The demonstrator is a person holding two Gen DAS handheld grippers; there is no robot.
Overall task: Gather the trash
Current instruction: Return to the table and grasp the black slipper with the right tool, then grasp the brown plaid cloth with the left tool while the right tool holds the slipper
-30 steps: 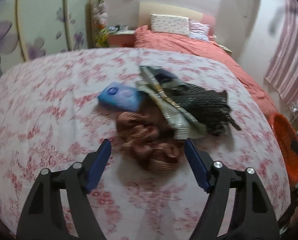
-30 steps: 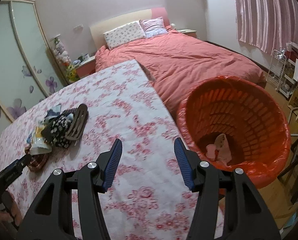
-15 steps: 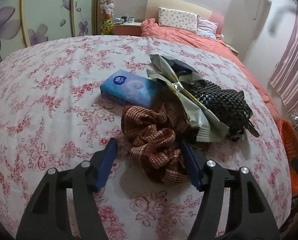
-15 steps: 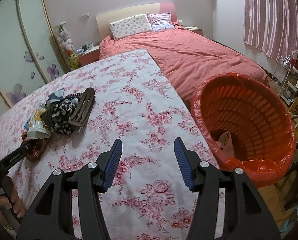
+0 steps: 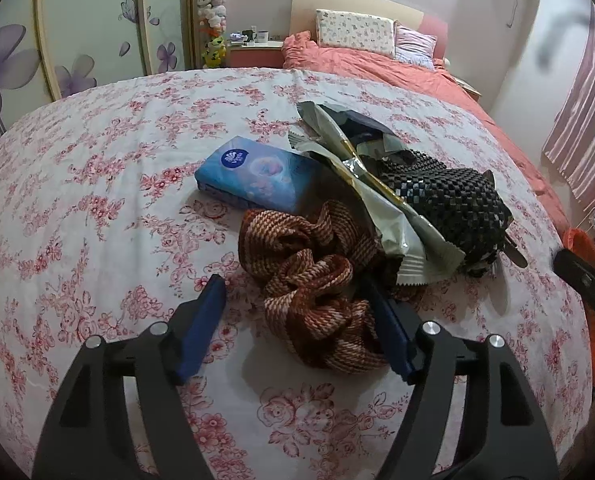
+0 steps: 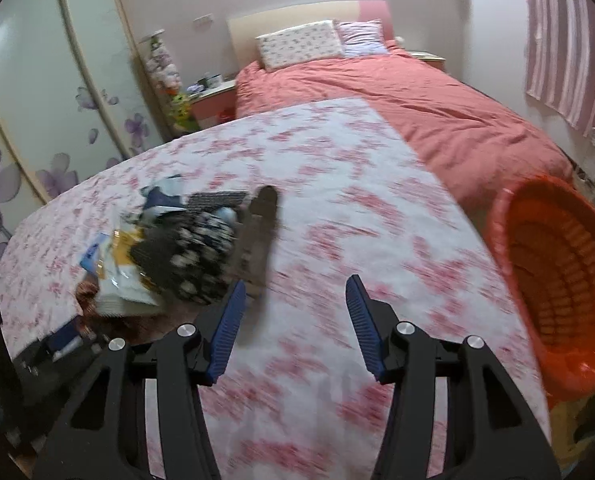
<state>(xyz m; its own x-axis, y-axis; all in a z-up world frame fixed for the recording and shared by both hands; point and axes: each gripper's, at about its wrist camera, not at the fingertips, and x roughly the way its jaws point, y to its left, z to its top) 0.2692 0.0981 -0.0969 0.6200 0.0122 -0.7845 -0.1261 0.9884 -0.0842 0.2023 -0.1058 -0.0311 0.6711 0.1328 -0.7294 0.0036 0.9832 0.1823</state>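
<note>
A pile lies on the floral cloth: a brown woven scrunchie [image 5: 313,280], a blue tissue pack [image 5: 257,176], a crumpled silver-grey wrapper [image 5: 381,208] and a black-and-white woven pouch [image 5: 449,200]. My left gripper [image 5: 297,320] is open, its jaws on either side of the scrunchie. My right gripper [image 6: 293,316] is open and empty over the cloth, just right of the pile [image 6: 177,256], with a dark flat piece [image 6: 257,236] ahead of its left finger. The orange trash basket [image 6: 557,264] stands at the right.
The floral-covered table [image 5: 97,200] ends at its right edge beside the basket. A bed with a coral cover [image 6: 437,112] lies beyond. Wardrobe doors with purple flowers [image 5: 77,40] stand at the left. A nightstand [image 5: 253,52] is at the back.
My left gripper moved forward and down until its jaws straddle the scrunchie. My right gripper swung left from the basket toward the pile; that view is motion-blurred.
</note>
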